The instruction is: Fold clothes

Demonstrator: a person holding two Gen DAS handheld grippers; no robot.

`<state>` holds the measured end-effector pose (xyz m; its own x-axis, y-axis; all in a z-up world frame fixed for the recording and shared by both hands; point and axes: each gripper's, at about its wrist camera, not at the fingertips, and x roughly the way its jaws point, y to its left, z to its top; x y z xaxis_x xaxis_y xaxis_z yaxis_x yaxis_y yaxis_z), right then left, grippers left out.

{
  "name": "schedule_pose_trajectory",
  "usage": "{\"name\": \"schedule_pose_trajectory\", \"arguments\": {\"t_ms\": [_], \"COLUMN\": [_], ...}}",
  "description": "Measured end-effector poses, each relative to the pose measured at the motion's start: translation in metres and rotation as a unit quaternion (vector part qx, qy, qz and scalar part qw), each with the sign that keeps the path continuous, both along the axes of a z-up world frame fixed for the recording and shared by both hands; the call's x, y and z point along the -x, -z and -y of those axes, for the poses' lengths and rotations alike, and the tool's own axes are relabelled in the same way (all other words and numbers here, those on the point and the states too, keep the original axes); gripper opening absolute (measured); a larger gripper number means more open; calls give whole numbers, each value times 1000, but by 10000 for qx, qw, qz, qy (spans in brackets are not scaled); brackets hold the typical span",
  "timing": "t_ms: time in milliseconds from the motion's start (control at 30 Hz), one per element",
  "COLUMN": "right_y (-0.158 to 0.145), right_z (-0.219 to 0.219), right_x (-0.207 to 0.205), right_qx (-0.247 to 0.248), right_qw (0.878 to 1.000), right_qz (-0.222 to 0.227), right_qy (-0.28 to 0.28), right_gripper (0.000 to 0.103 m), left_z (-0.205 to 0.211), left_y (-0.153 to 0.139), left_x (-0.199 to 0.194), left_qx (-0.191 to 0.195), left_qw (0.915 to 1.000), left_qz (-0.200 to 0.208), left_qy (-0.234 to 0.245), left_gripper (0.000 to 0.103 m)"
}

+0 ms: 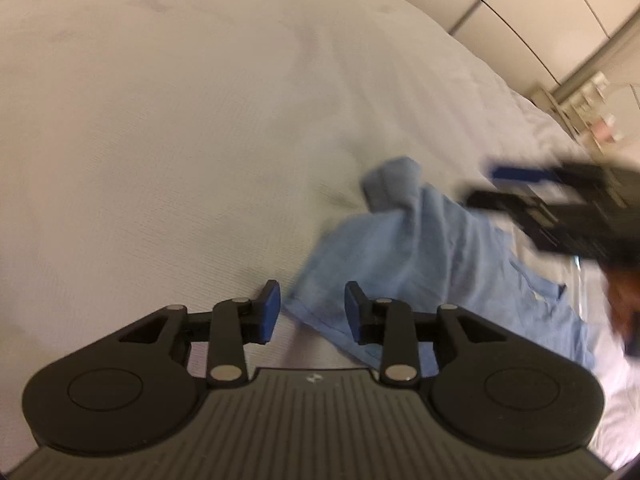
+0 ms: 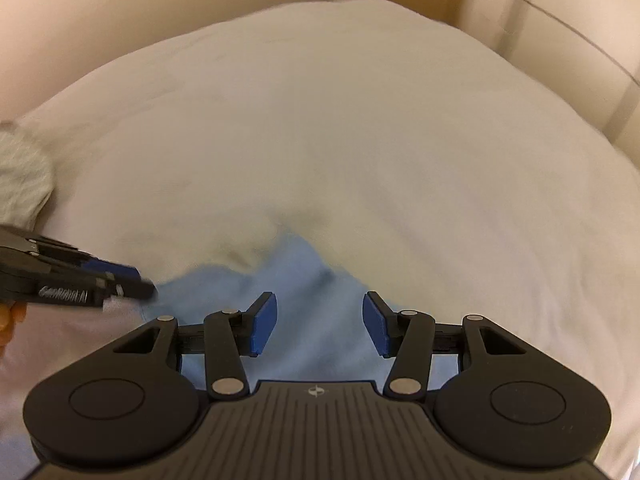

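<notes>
A light blue garment lies crumpled on the white bed sheet. In the left wrist view it spreads from the centre to the lower right. My left gripper hovers over its near left corner, open; the cloth's edge shows in the gap, but the blue pads do not press on it. My right gripper comes in blurred from the right, above the garment's far side. In the right wrist view the right gripper stands open just above the blue garment, with nothing pinched. The left gripper shows at the left edge.
A grey striped piece of clothing lies at the bed's left edge. Cream cupboard doors and a cluttered shelf stand beyond the bed. A person's hand holds the left gripper. White sheet stretches far ahead.
</notes>
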<state>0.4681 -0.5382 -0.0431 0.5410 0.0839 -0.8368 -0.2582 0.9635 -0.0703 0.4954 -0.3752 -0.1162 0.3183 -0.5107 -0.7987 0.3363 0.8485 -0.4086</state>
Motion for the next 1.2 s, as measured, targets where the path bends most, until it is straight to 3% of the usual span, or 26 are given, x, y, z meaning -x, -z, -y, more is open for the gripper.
{"name": "schedule_pose_trajectory", "arguments": {"t_ms": [67,100,200,367,400,433,467,500,600,633,667,700,733,933,1033,1200], "right_y": [8,12,27,54,57,60,61,56,28,22,19,17,16,3,3,23], "right_z": [-11,-16,-29,-38,-37,-37,-37,-37,-39,-39,-38,-37,-34,-6,20,64], "right_x": [-21,-33,-66,-99,-103,-107,-110,-110,-107,-106,-107,-108,-109,-83,-47,35], "right_qx": [89,125,261,433,420,408,378,289,-141,-176,-143,-107,-62,106,156,237], "right_qw": [9991,9981,9933,9794,9770,9743,9720,9723,9799,9825,9843,9860,9887,9969,9989,9964], "right_qz": [34,23,-233,-1200,-1366,-1531,-1658,-1597,-736,-411,-199,-11,86,522,430,-81], "right_qy": [-421,-605,-1098,-1566,-1584,-1600,-1624,-1682,-1851,-1806,-1745,-1662,-1498,-578,-49,806], "right_gripper": [50,50,50,48,40,10,3,2,2,5,11,26,28,28,28,28], "left_z": [4,5,5,8,7,6,5,3,1,0,-1,-4,-7,-18,-9,23], "left_y": [3,5,4,-1,-3,-5,-7,-9,-6,-3,-1,1,1,-12,-25,-36], "left_x": [3,4,11,25,27,28,29,31,28,26,24,21,20,16,12,15], "left_qx": [-75,-91,-96,-181,-176,-166,-156,-146,-185,-213,-234,-229,-212,-533,-529,-537], "left_qw": [9999,9997,9994,9980,9978,9974,9969,9963,9966,9970,9973,9975,9975,9928,9933,9897], "left_qz": [72,104,228,522,598,678,759,840,794,718,633,555,505,660,894,1183], "left_qy": [135,191,226,293,247,190,133,76,-121,-192,-282,-377,-452,-847,-511,607], "left_gripper": [24,8,6,4,4,4,4,4,6,6,8,11,13,10,10,10]}}
